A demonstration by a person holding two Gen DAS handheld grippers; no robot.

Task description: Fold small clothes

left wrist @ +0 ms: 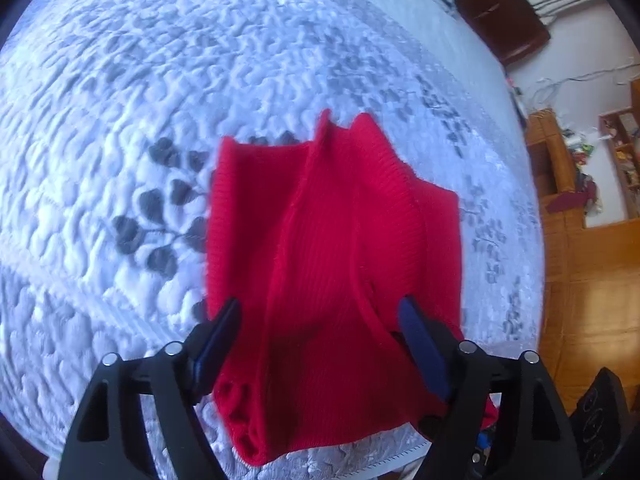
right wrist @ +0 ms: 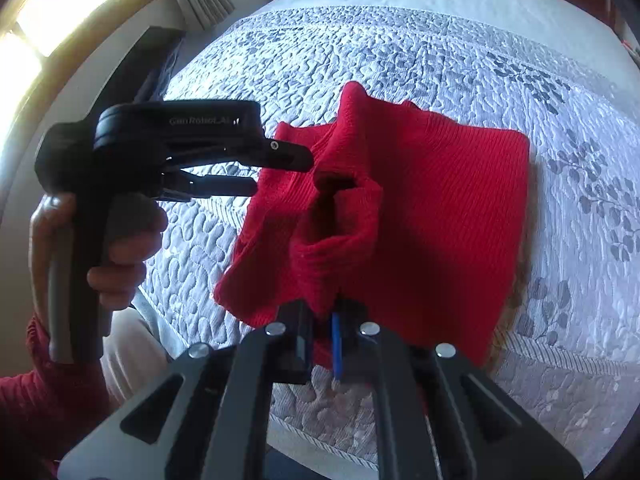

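Right wrist view: my right gripper (right wrist: 324,336) pinches the red knit garment (right wrist: 432,216) while my left gripper (left wrist: 320,320) gapes empty, so I should lift evenly.

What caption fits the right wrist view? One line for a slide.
Right gripper pinches the near edge of a red sweater on a quilted bed; left gripper hovers open beside it.

A white quilted bedspread with grey leaf patterns (left wrist: 120,120) covers the bed; wooden shelving (left wrist: 616,152) stands above orange-brown wooden flooring (left wrist: 592,280).
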